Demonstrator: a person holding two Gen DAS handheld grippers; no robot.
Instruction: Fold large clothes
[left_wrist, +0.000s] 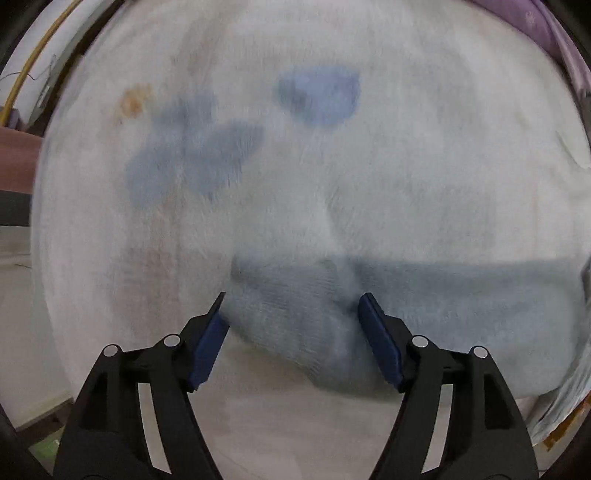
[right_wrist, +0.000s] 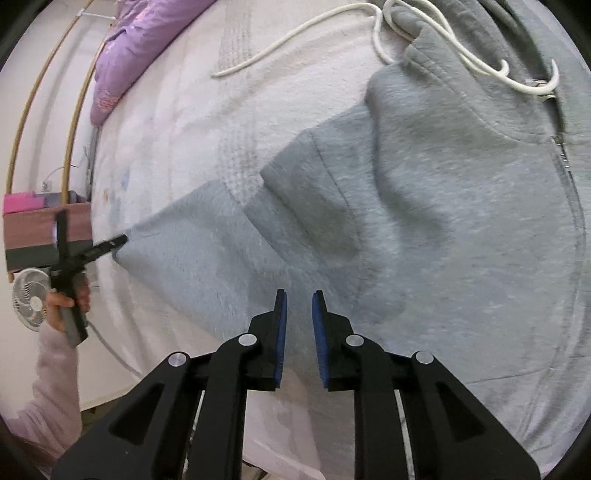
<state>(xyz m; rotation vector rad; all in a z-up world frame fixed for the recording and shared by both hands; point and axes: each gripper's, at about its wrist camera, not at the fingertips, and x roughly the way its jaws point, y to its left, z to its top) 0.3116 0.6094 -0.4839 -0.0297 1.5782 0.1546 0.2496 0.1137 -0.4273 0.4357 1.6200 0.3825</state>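
A grey zip hoodie (right_wrist: 461, 206) lies flat on the white bedspread (right_wrist: 177, 122), its white drawstring (right_wrist: 295, 33) trailing towards the top. One sleeve (right_wrist: 207, 251) stretches out to the left. My left gripper (right_wrist: 118, 242) is at that sleeve's end. In the blurred left wrist view, the left gripper (left_wrist: 295, 314) points down and stands open, with the sleeve cuff (left_wrist: 295, 325) lying between its blue pads. My right gripper (right_wrist: 299, 299) hovers over the sleeve near the hoodie's body. Its jaws stand a narrow gap apart and nothing is pinched between them.
A purple blanket (right_wrist: 140, 44) is bunched at the far left of the bed. Beyond the bed's left edge are a wooden shelf (right_wrist: 44, 229) and a white fan (right_wrist: 31, 299). A person's hand and pink sleeve (right_wrist: 55, 369) hold the left gripper. Blue stains (left_wrist: 317, 96) mark the bedspread.
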